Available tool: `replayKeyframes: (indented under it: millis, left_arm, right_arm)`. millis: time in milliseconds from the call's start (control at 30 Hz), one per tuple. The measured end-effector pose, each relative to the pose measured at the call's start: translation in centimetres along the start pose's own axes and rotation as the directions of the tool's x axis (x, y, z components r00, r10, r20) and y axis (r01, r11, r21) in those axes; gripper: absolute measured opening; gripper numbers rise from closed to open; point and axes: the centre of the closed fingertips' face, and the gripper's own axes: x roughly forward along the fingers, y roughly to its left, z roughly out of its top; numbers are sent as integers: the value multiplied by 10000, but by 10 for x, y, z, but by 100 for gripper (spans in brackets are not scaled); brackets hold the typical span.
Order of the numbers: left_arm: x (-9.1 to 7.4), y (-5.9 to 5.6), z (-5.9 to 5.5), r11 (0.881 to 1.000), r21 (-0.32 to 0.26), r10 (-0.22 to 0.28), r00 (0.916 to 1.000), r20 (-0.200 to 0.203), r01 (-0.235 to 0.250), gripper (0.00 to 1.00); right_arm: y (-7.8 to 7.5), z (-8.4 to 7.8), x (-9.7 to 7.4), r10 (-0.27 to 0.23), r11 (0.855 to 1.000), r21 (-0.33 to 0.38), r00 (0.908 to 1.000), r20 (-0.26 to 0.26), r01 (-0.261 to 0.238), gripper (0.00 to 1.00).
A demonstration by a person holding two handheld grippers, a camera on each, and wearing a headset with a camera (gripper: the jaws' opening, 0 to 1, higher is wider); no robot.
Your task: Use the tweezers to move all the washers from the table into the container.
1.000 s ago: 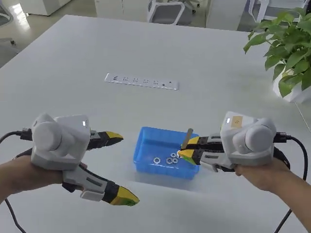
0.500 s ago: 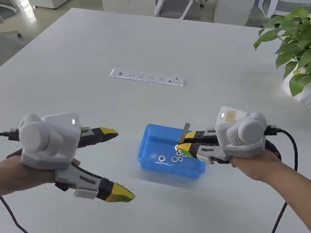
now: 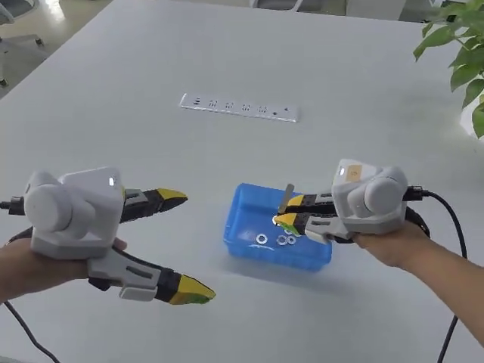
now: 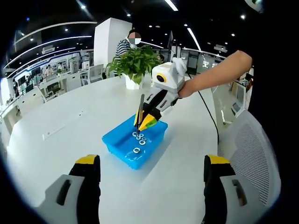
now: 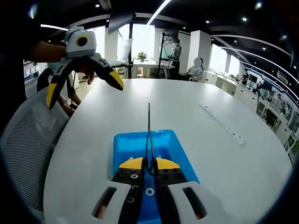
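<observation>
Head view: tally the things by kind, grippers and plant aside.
washers: 4 told apart, in the container; the cluster may hide more
container: 1
tweezers: 1
power strip: 1
Total: 7

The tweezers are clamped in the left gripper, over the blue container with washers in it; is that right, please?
Not quite: the right gripper view shows the tweezers clamped in the right gripper, not the left gripper, which is open. They are indeed over the blue container with washers in it.
</observation>
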Motion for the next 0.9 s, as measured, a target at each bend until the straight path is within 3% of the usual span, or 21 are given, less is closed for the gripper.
replayKeyframes:
  millis: [533,900]
  left_arm:
    - [13,16,8,9999,124,-4,10000,-36,4,95]
    - [23,21,15,9988,451,-178,9997,-149,184,88]
  right_arm:
    - [-2,-22,21,438,9990,-37,9984,-358,-440,8]
    - [0,-25,27,520,9986,-61,9981,-344,-522,8]
